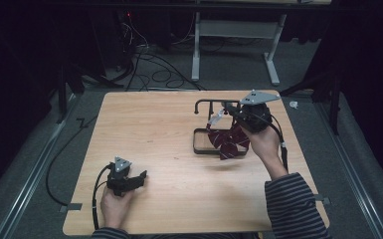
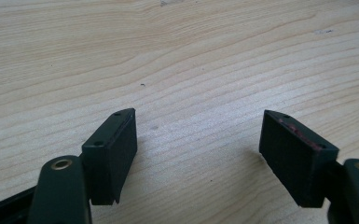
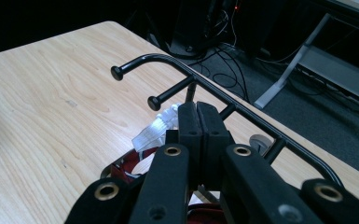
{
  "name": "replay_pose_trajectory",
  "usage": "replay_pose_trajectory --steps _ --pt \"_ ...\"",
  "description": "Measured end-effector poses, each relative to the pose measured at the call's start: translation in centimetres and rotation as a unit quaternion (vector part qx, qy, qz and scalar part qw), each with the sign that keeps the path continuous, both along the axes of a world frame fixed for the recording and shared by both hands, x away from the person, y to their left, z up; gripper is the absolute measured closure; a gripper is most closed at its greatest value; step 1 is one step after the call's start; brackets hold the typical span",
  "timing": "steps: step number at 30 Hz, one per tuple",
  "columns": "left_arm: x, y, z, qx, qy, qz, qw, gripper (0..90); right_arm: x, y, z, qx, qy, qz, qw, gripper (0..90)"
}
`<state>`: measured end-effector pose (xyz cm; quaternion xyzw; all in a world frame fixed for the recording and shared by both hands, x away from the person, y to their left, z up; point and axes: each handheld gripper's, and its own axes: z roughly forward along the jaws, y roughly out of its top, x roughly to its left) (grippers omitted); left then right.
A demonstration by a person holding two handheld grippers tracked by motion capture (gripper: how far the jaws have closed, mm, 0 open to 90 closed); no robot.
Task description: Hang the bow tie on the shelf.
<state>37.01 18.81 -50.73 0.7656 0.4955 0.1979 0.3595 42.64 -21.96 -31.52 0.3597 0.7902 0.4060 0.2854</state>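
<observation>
A black wire rack (image 1: pixel 204 102) with knobbed pegs stands on its rectangular base at the table's right middle. A dark red patterned cloth (image 1: pixel 230 142) with a white strap (image 1: pixel 218 117) hangs over the base, just below the rack's top bar. My right gripper (image 1: pixel 227 110) is shut and seems to hold the cloth by its upper part. In the right gripper view the right gripper (image 3: pixel 198 108) has its jaws pressed together just under the rack's bar (image 3: pixel 242 109), with the white strap (image 3: pixel 156 130) and red cloth (image 3: pixel 128 163) beside them. My left gripper (image 1: pixel 140 178) rests open and empty at the front left.
The wooden table (image 1: pixel 149 124) is bare around the left gripper (image 2: pixel 198 126), which shows plain wood between its jaws. Cables and a white desk frame (image 1: pixel 196 55) lie on the floor beyond the table's far edge.
</observation>
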Motion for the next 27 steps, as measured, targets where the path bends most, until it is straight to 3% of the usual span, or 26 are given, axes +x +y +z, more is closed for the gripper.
replay_pose_trajectory --steps 27 --pt "0.0 0.0 0.0 -0.002 0.000 0.001 1.0000 28.5 2.8 0.4 -0.5 -0.010 0.007 -0.022 0.9997 90.0"
